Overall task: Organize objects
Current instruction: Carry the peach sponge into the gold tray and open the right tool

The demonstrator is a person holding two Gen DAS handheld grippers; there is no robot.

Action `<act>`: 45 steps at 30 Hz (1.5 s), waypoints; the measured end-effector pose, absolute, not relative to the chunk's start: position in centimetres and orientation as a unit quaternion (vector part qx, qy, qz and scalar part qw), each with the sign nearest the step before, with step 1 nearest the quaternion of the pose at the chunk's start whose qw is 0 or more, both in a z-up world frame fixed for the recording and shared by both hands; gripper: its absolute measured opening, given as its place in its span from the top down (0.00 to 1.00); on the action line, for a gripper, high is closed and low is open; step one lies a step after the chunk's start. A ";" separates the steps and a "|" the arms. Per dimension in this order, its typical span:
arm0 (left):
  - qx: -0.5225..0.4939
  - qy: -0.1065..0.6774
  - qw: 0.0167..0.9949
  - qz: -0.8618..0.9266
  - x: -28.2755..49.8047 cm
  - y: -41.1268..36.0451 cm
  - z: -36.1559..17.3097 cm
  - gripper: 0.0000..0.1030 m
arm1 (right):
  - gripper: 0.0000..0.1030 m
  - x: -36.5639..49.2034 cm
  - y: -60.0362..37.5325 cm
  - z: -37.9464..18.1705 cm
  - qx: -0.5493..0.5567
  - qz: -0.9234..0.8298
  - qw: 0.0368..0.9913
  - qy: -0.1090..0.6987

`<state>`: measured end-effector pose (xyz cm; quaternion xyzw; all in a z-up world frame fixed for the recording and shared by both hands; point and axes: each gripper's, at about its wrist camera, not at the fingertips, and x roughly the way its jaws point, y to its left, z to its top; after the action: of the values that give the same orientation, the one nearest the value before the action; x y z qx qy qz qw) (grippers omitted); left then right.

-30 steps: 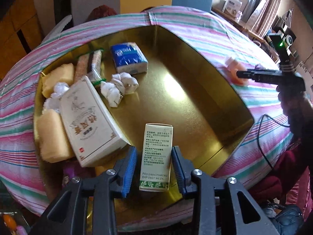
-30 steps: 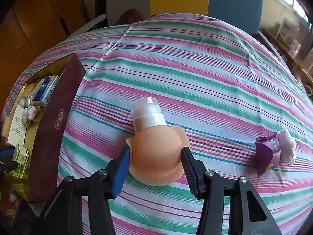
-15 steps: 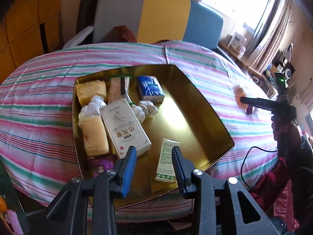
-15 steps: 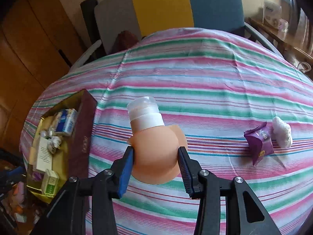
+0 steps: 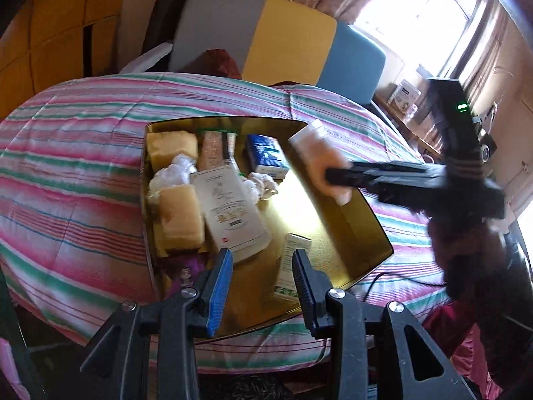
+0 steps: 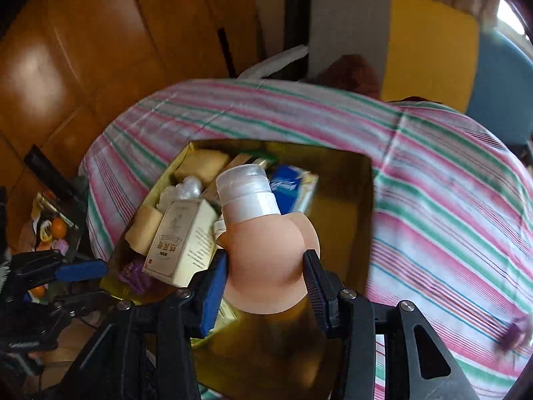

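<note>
A gold tin box (image 5: 373, 230) sits on the striped tablecloth (image 5: 66, 173). Inside lie a white carton (image 5: 230, 213), a small green-and-white box (image 5: 291, 263), a blue tissue pack (image 5: 266, 156), yellow cakes and white wrapped sweets. My left gripper (image 5: 261, 286) is open and empty, held back above the box's near edge. My right gripper (image 6: 265, 280) is shut on a peach squeeze bottle (image 6: 266, 260) with a clear cap and holds it above the open box (image 6: 346, 233). The bottle (image 5: 319, 163) also shows in the left wrist view, blurred.
A purple packet (image 6: 514, 333) lies on the cloth at the far right. A grey, yellow and blue chair (image 5: 286, 40) stands behind the table. Wooden cabinets (image 6: 83, 50) are on the left. A cable (image 5: 399, 276) hangs near the table's right edge.
My right gripper lifted the peach bottle off the cloth and carried it left over the box. My left gripper let go of the small green-and-white box and drew back and up.
</note>
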<state>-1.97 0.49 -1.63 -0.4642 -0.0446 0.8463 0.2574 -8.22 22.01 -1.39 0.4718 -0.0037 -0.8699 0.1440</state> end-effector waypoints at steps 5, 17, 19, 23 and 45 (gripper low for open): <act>-0.470 -0.066 0.249 0.844 -2.2 -0.9 -2.5 0.64 | 0.55 -10.3 19.0 -4.7 0.504 -0.852 0.141 0.023; -0.474 -0.082 0.252 0.840 -2.5 -1.6 -3.3 0.64 | 0.53 -9.7 17.4 -7.2 0.519 -0.842 0.133 0.059; -0.475 -0.082 0.253 0.839 -2.4 -1.6 -3.4 0.64 | 0.51 -9.6 17.3 -7.3 0.518 -0.843 0.134 0.059; -0.474 -0.080 0.254 0.840 -2.3 -1.5 -3.2 0.64 | 0.47 -9.4 17.0 -7.3 0.515 -0.843 0.142 0.069; -0.460 -0.009 0.188 0.868 -1.9 -0.3 -2.5 0.61 | 0.17 -9.0 19.7 -6.5 0.507 -0.850 0.139 -0.038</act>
<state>-1.92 -0.31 -2.51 -0.4597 -0.0090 0.8679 0.1880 -8.96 19.75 -6.48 0.5068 -0.0381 -0.8500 0.1388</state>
